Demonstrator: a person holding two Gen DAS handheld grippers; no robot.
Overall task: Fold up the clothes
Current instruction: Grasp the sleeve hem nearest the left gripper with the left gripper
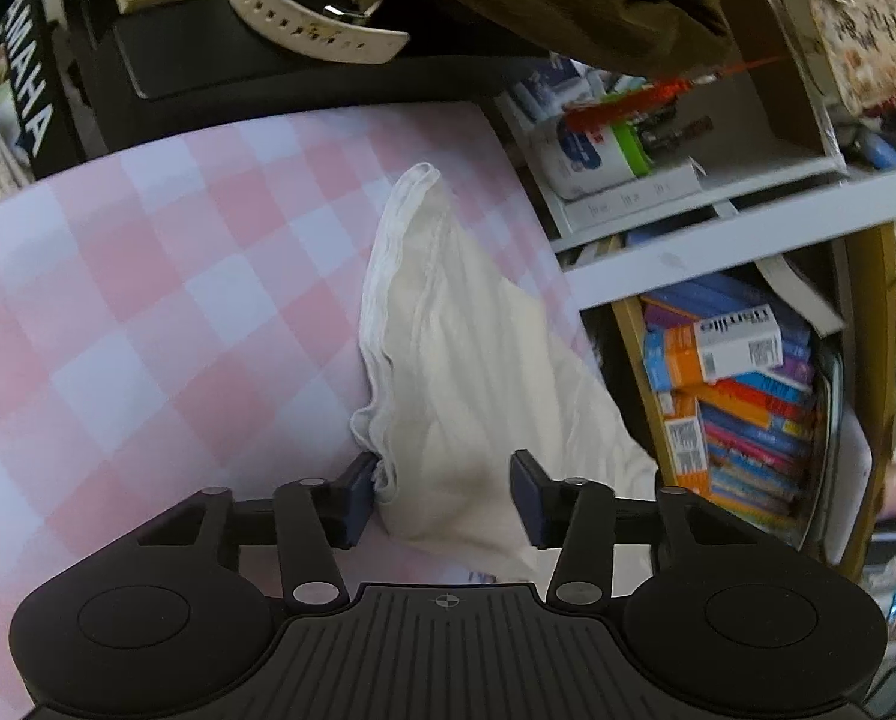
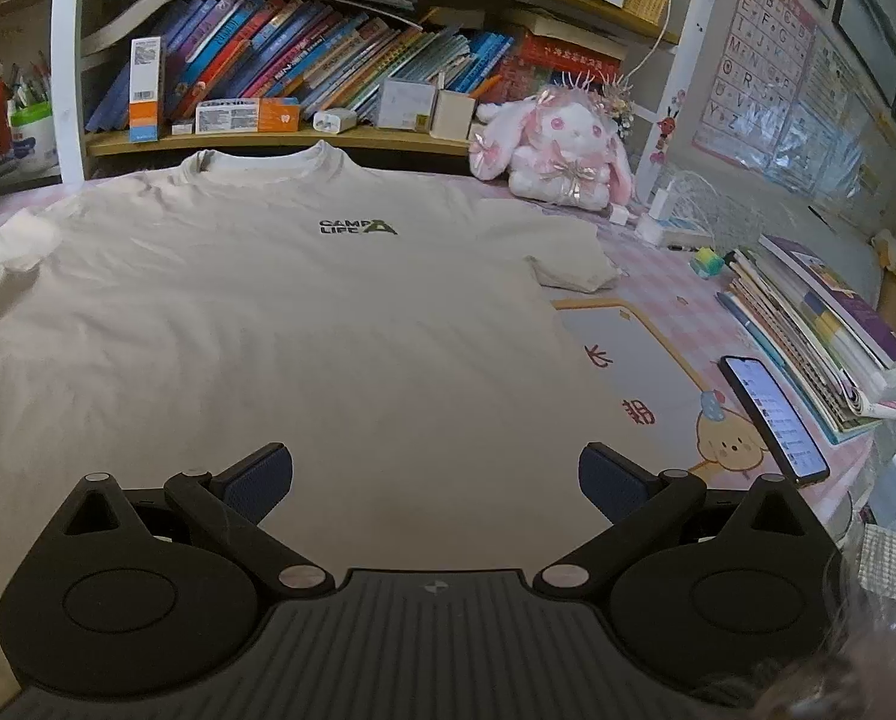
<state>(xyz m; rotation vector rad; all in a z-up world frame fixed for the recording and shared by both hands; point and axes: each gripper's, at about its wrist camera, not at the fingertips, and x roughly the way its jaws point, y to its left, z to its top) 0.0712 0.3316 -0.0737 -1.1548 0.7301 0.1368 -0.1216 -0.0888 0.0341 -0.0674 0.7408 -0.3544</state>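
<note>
The shirt (image 2: 303,324) lay face-up, spread flat on the tabletop (image 2: 658,276), ready for folding. The left claw (image 1: 444,495) stood open, straddling a bunched sleeve (image 1: 429,312). The right claw (image 2: 435,480) hung open above the hem.

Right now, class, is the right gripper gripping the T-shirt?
No: the right gripper is open above the flat T-shirt, its fingers spread wide.
</note>
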